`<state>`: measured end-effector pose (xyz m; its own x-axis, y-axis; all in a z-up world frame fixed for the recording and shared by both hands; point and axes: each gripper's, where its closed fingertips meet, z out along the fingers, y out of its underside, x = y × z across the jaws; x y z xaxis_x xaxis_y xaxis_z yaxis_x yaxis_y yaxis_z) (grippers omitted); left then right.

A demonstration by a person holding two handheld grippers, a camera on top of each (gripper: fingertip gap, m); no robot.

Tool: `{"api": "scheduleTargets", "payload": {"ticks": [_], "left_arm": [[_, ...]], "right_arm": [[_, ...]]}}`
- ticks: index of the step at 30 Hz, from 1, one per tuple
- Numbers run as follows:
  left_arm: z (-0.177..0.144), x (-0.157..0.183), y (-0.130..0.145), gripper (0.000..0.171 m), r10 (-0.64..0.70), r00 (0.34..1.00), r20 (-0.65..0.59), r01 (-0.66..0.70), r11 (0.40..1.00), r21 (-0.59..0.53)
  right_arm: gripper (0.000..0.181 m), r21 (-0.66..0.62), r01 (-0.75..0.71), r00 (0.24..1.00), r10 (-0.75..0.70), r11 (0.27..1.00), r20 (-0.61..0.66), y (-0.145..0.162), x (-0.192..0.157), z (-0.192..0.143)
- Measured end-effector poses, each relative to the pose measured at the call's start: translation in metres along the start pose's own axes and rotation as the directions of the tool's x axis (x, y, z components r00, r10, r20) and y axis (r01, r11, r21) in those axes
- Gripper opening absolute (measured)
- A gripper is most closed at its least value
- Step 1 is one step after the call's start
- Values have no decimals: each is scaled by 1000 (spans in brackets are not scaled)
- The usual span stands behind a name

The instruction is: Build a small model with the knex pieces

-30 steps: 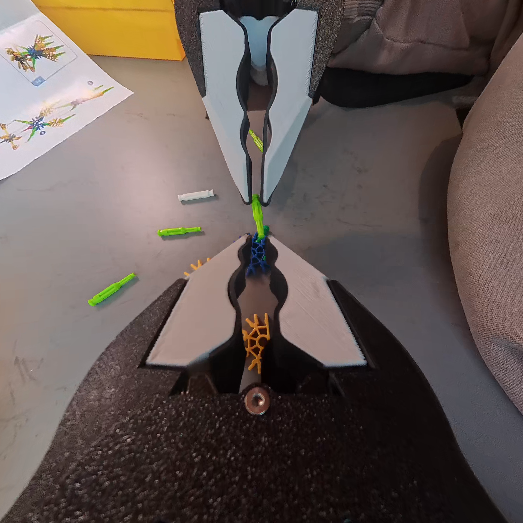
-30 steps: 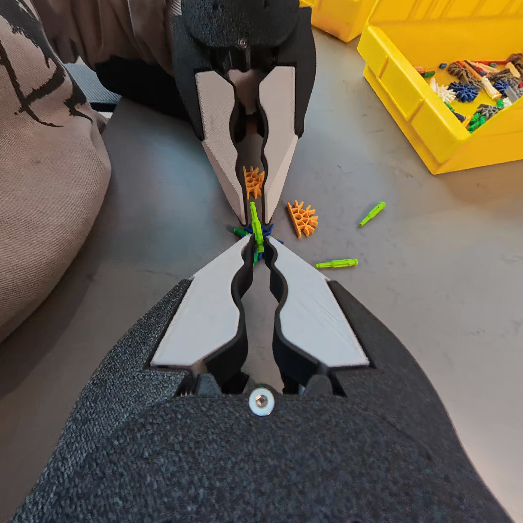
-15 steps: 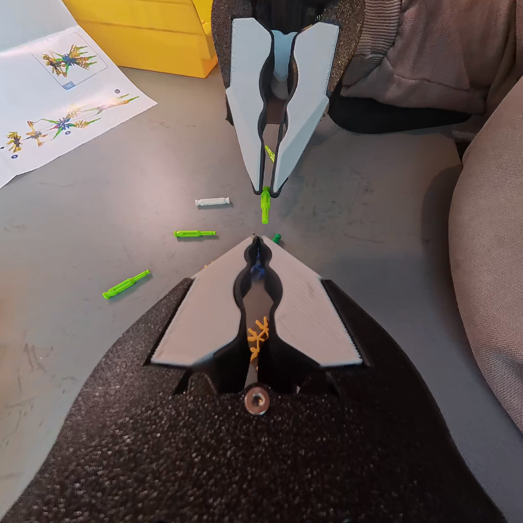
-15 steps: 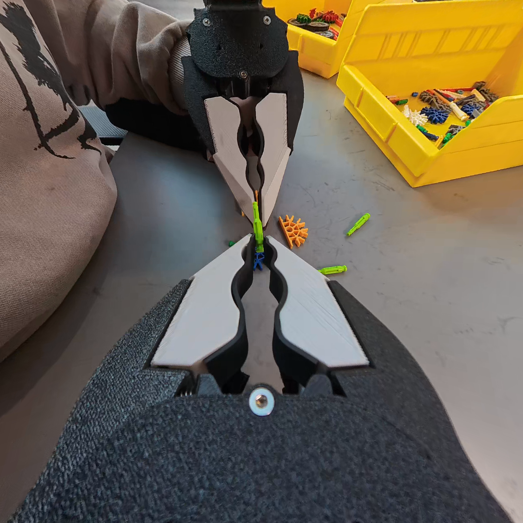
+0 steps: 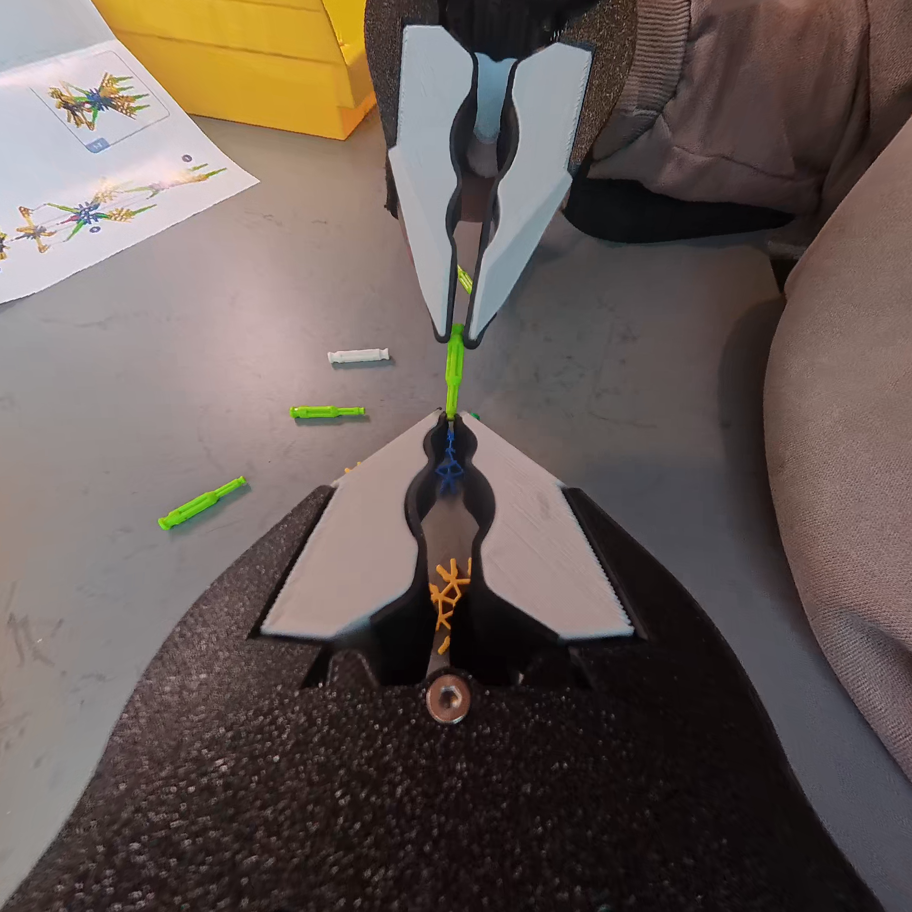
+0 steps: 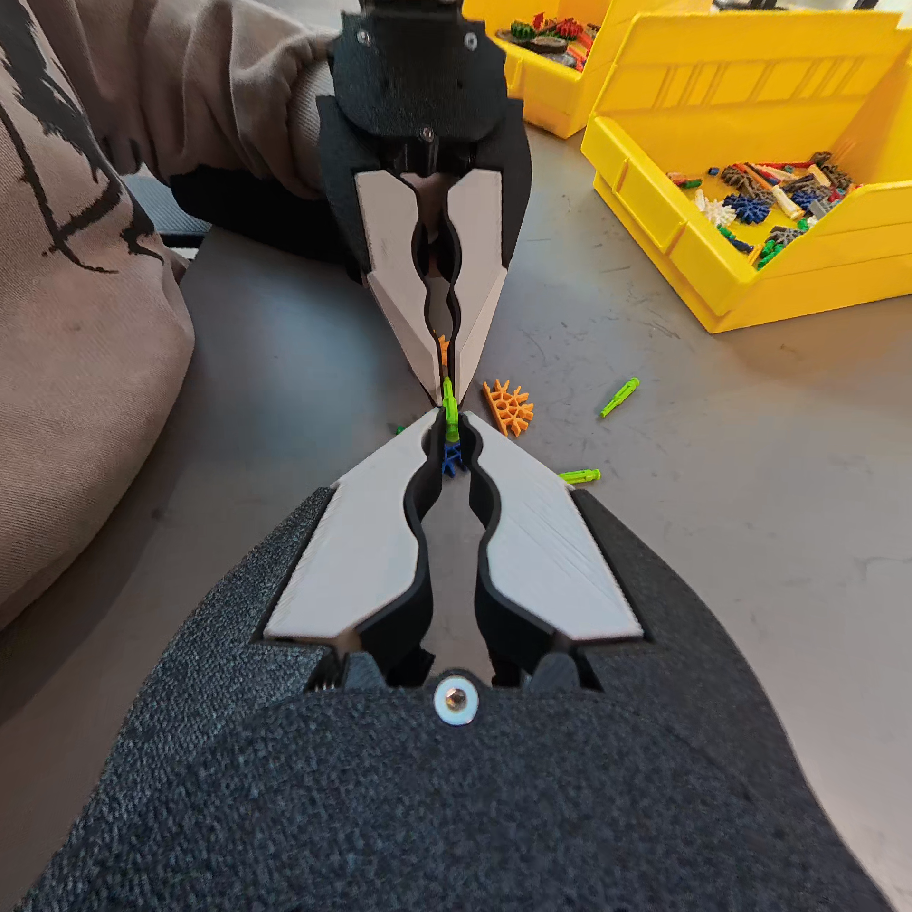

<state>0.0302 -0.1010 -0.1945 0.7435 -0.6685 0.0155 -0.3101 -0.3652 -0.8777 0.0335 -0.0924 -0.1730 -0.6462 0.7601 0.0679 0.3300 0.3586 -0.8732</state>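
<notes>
Claws are meeting tip to tip: left claw (image 5: 448,419) clamping the blue connector (image 5: 449,469), right claw (image 6: 450,419) clamping the green rod (image 6: 450,409) at twelve o'clock; rod should be staying straight with the connector's slot, I judge.

Your left gripper (image 5: 448,418) and right gripper (image 6: 450,413) point straight at each other, tip to tip, both low over the counter. Each has its fingers (image 5: 375,523) nearly closed, tips pinched with only a thin gap between them. Your sleeved forearms (image 6: 207,98) reach in behind each gripper, close to your body.
</notes>
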Motion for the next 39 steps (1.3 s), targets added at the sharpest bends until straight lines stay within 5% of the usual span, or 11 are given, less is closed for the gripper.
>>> {"api": "scheduleTargets", "payload": {"ticks": [7, 15, 26, 31, 39], "left_arm": [[-4, 7, -20, 2, -25, 999, -48, 30, 993, 111], [-23, -11, -39, 1, -96, 995, 5, 92, 967, 240], [-30, -17, -54, 1, -150, 989, -2, 142, 930, 338], [-21, -10, -47, 2, -160, 986, -37, 163, 944, 286], [-20, -16, -32, 14, -100, 994, 47, 90, 978, 187]], "right_arm": [[1, 163, -43, 999, 41, 986, 12, -28, -1, -3], [33, 286, -168, 986, 163, 943, 40, -39, 14, -19], [4, 429, -237, 969, 246, 872, 36, -62, 21, -14], [3, 421, -230, 971, 235, 877, 41, -63, 17, -11], [3, 226, -177, 980, 192, 958, -47, -35, 22, -4]]}}
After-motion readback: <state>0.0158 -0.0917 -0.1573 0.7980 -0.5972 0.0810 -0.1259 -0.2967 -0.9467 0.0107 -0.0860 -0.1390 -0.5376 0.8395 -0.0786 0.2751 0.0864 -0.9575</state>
